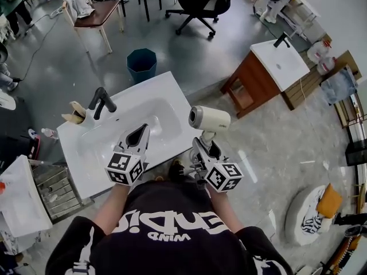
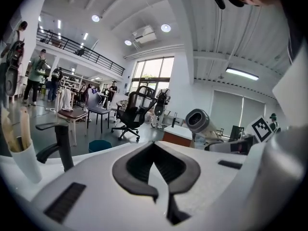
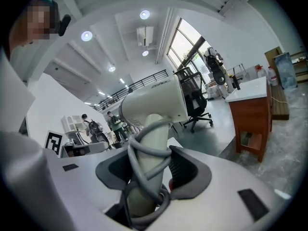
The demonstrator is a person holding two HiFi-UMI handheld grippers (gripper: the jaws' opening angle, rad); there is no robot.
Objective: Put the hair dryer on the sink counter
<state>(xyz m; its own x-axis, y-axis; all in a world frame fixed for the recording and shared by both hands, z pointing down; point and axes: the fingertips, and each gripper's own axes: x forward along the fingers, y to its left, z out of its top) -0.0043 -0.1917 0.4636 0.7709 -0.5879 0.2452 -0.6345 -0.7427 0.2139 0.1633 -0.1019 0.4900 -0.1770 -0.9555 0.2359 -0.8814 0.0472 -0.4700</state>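
Cream plastic hair dryer (image 1: 209, 119), head view, hangs just off the white sink counter's (image 1: 166, 90) right edge over grey floor (image 1: 258, 148); left gripper view shows the left gripper (image 2: 153, 147) with jaws together, empty; right gripper view shows the right gripper (image 3: 149, 165) clamping its cord-wrapped handle.

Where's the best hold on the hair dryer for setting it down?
Take the hair dryer by its handle, from the butt end, as the right gripper has it: that cord-wrapped stem fits between the jaws; the barrel looks too wide.
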